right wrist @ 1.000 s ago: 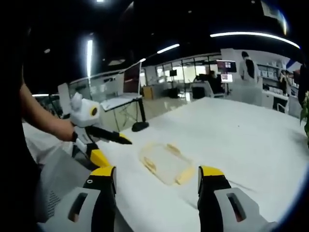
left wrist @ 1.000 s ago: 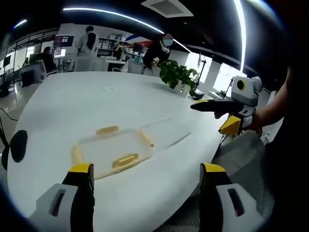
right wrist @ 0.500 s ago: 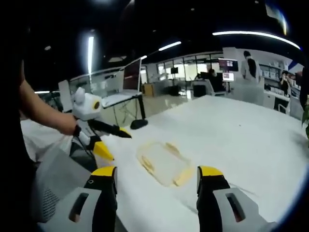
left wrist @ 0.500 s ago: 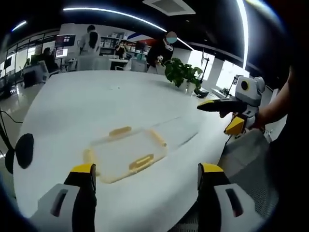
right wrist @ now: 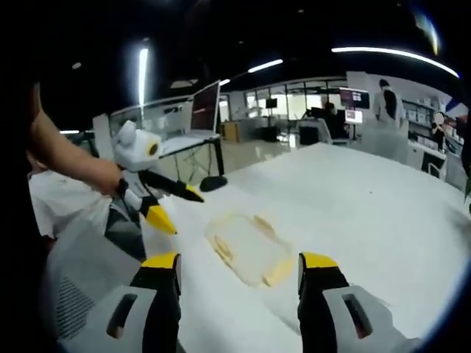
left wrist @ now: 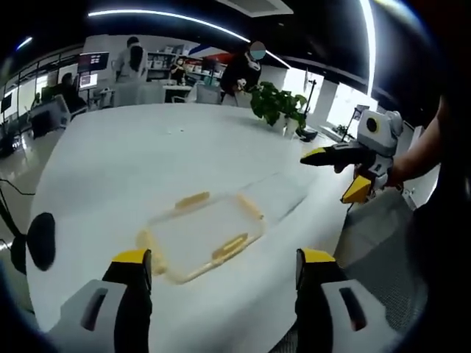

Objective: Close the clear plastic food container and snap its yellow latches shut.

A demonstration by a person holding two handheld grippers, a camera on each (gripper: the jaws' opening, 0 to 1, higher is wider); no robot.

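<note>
Approach | clear rectangular plastic container with yellow latches (left wrist: 202,237) at twelve o'clock | my left gripper (left wrist: 221,276) and right gripper (right wrist: 239,276) both apart, empty | square up over latches first.

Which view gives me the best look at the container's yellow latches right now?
The left gripper view: the container lies close and broad, with latches clear along its sides. In the right gripper view the container is smaller and washed out against the white table, its latches faint.
</note>
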